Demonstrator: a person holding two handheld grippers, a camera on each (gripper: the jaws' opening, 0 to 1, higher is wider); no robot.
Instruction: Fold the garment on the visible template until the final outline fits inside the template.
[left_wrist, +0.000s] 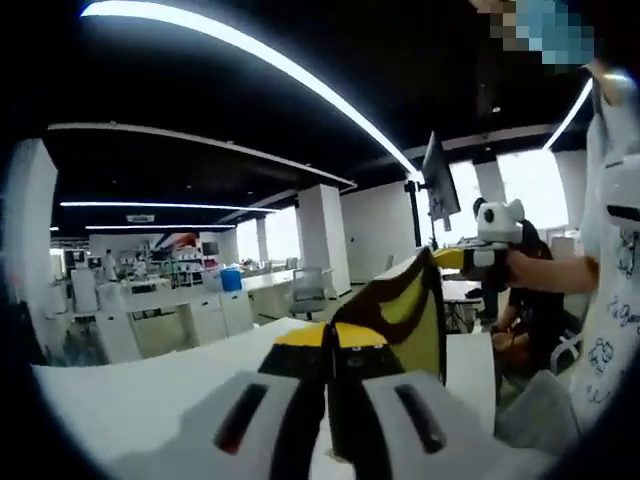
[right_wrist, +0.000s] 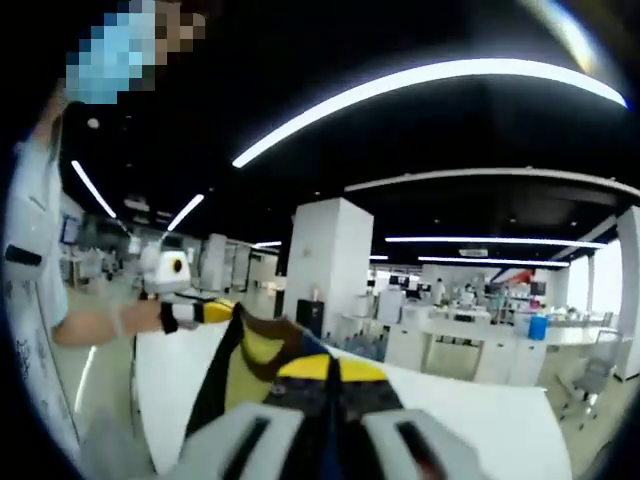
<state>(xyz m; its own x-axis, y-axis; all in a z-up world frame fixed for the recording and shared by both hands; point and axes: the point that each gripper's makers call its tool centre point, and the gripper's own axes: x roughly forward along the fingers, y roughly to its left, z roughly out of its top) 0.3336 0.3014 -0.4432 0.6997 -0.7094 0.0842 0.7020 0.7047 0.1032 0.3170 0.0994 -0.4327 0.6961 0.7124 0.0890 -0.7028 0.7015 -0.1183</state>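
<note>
In the left gripper view, the left gripper has its two pale jaws pressed close together on one end of a yellow and black garment. The cloth comes out from between the jaws and goes up and to the right. There the right gripper holds the other end, with a person's hand around it. The garment hangs in the air between the two grippers, above a white table. It is lifted up off the table and stretched out.

In the right gripper view, the right gripper has its jaws pinched shut on the yellow and black garment. The cloth runs away to the left, where the left gripper grips its far end. A person's hand holds that gripper. The white table lies below the cloth.

The person wears a white top with dark drawings on it. Behind is a big office room with white pillars, white desks and long bright lights on a dark ceiling.
</note>
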